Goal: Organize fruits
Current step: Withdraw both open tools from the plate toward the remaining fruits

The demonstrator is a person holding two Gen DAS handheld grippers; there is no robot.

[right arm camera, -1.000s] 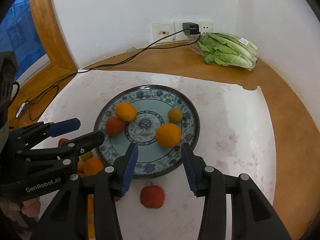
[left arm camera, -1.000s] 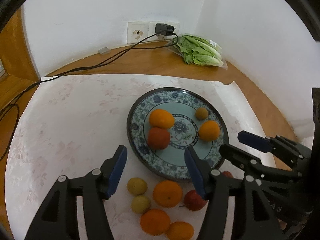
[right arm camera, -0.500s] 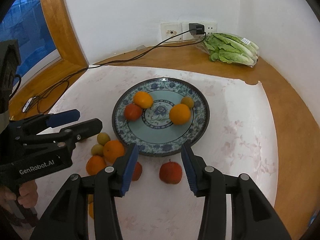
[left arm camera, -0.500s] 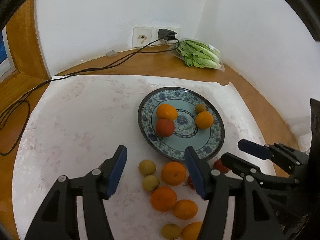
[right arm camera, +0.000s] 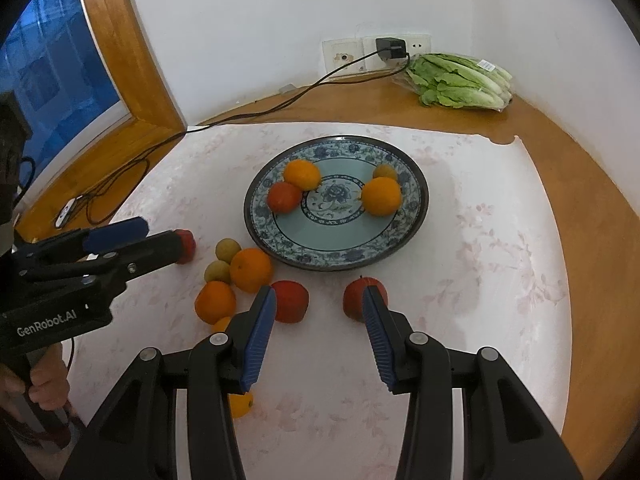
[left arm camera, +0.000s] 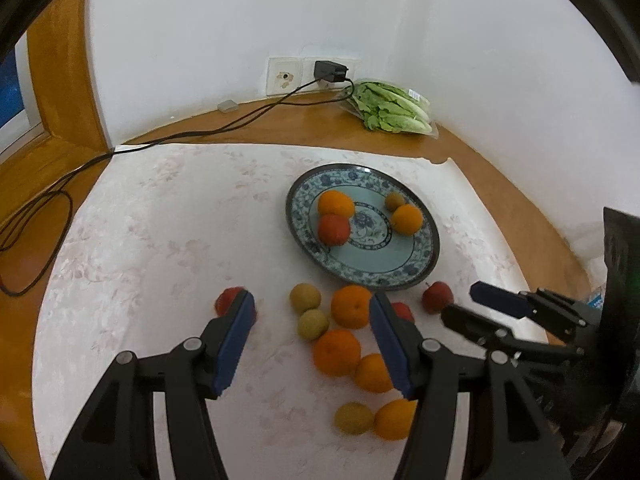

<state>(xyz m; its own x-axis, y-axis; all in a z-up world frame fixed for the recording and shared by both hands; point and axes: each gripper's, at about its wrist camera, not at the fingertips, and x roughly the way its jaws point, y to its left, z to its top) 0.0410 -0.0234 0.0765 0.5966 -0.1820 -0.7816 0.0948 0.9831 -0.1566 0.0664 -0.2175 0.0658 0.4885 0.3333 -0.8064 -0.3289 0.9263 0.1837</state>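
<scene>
Four fruits already sit on the blue patterned plate point(right arm camera: 336, 252); the rest lie loose on the cloth just in front of its near rim. Our right gripper point(right arm camera: 318, 334) is nearest the red apple point(right arm camera: 356, 294), which lies just ahead by its right finger, both jaws apart and empty. Our left gripper point(left arm camera: 312, 344) hangs spread and empty above the oranges point(left arm camera: 351, 306). Fingers hide parts of several fruits, so we cannot count them.

Left gripper point(left arm camera: 312, 320): tilted steeply down, jaws apart, nothing between the blue pads point(left arm camera: 234, 344). Right gripper point(right arm camera: 318, 312): same steep downward tilt, jaws apart, pads clamping nothing. A hand point(right arm camera: 38, 390) grips the left gripper's handle, at the right view's lower left.
</scene>
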